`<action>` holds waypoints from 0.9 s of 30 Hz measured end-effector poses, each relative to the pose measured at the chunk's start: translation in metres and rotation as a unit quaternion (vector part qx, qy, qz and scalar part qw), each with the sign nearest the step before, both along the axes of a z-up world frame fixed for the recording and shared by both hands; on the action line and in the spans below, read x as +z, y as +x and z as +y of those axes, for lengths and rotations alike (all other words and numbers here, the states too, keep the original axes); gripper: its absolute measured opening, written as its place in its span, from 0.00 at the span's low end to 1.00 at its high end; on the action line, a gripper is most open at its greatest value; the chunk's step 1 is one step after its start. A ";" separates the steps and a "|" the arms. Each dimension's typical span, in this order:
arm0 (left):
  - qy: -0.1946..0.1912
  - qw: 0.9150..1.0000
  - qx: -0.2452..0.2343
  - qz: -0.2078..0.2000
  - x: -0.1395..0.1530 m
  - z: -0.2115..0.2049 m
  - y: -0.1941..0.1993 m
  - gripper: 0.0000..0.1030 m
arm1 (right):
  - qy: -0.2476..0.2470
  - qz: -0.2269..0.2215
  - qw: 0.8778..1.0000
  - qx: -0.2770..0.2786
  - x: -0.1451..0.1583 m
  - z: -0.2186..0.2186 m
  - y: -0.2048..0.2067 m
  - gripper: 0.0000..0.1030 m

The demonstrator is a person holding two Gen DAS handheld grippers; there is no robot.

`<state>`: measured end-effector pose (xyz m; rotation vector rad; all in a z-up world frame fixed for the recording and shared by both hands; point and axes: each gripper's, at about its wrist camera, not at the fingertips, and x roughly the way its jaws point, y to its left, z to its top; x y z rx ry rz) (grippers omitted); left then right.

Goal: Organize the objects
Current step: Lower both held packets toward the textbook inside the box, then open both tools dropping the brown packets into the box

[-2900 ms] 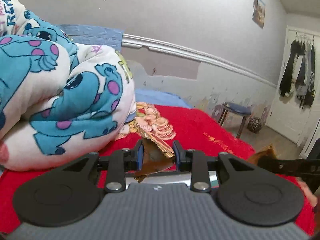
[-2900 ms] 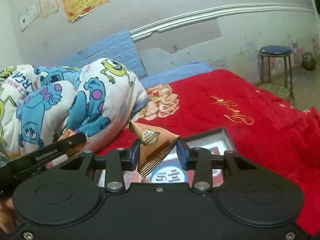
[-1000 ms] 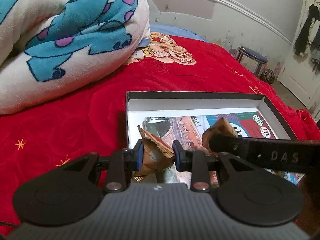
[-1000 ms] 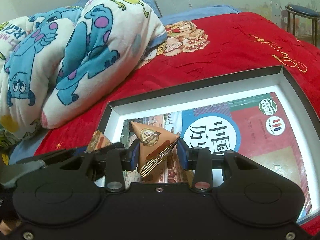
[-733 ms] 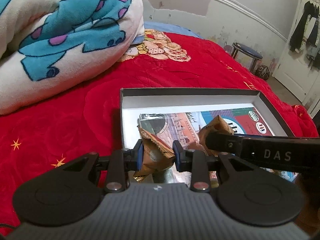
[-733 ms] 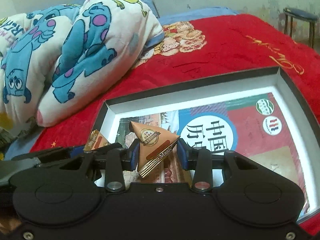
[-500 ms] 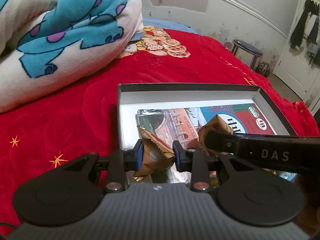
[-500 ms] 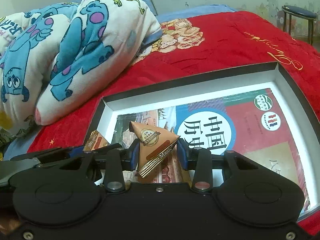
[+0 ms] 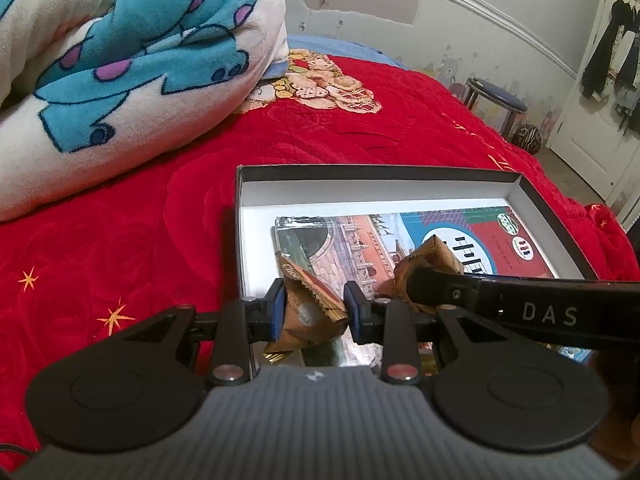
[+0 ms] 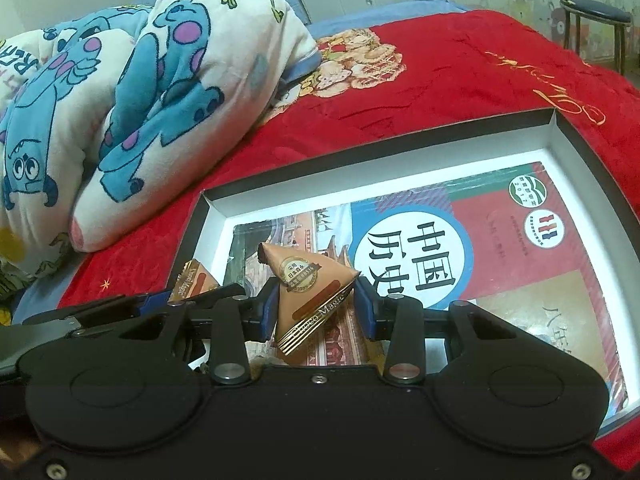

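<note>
A shallow black box with a white inside [image 9: 360, 196] [image 10: 400, 184] lies on the red bedspread and holds a colourful book [image 9: 360, 240] [image 10: 500, 248]. My left gripper [image 9: 315, 312] is shut on a brown triangular candy packet [image 9: 310, 314], held over the box's near left corner. My right gripper [image 10: 316, 300] is shut on a second brown triangular packet [image 10: 308, 292], held over the book's left part. The right gripper and its packet [image 9: 430, 260] show in the left wrist view; the left packet [image 10: 192, 284] shows in the right wrist view.
A rolled white and blue cartoon blanket [image 9: 120, 60] [image 10: 140, 92] lies on the bed to the left of the box. A blue-topped stool [image 9: 494, 100] [image 10: 596, 8] stands past the bed's far side. A door with hanging clothes [image 9: 616, 60] is at the right.
Both grippers have come down from above the bed to just over the box, each still holding its packet. In the last half second they barely shifted.
</note>
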<state>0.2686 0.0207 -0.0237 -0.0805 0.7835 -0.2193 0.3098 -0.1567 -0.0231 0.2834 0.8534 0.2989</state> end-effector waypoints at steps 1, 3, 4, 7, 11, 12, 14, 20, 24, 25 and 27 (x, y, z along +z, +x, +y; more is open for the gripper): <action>-0.001 1.000 0.001 0.000 0.000 0.000 0.000 0.41 | 0.001 0.002 1.000 0.000 0.000 0.000 0.000 0.38; -0.002 1.000 0.002 0.002 0.000 0.000 0.000 0.44 | 0.001 0.005 1.000 0.001 -0.001 0.000 0.001 0.38; -0.002 1.000 0.002 0.002 0.000 0.000 0.000 0.44 | 0.003 0.005 1.000 0.001 -0.001 0.000 0.001 0.38; -0.004 1.000 0.001 0.004 0.001 0.001 0.001 0.49 | 0.012 0.013 1.000 -0.002 -0.006 -0.002 0.001 0.39; -0.021 1.000 0.004 0.012 0.002 0.004 0.003 0.52 | 0.020 0.008 1.000 -0.005 -0.009 -0.004 -0.001 0.41; -0.028 1.000 0.003 0.014 0.003 0.005 0.003 0.54 | 0.023 0.007 1.000 -0.008 -0.009 -0.006 -0.002 0.41; -0.039 0.999 0.004 0.016 0.008 0.008 0.003 0.60 | 0.037 0.008 0.999 -0.017 -0.009 -0.012 -0.003 0.44; -0.042 0.999 0.001 -0.024 0.030 0.013 -0.003 0.75 | 0.083 -0.004 0.996 -0.022 0.004 -0.027 -0.007 0.51; -0.053 0.998 -0.007 -0.044 0.042 0.013 -0.008 0.79 | 0.087 -0.023 0.996 -0.024 0.022 -0.034 -0.016 0.52; -0.055 0.997 -0.009 -0.050 0.046 0.012 -0.010 0.80 | 0.085 -0.028 0.996 -0.026 0.028 -0.037 -0.020 0.52; -0.059 0.996 -0.021 -0.062 0.054 0.008 -0.016 0.81 | 0.077 -0.044 0.995 -0.034 0.039 -0.044 -0.030 0.53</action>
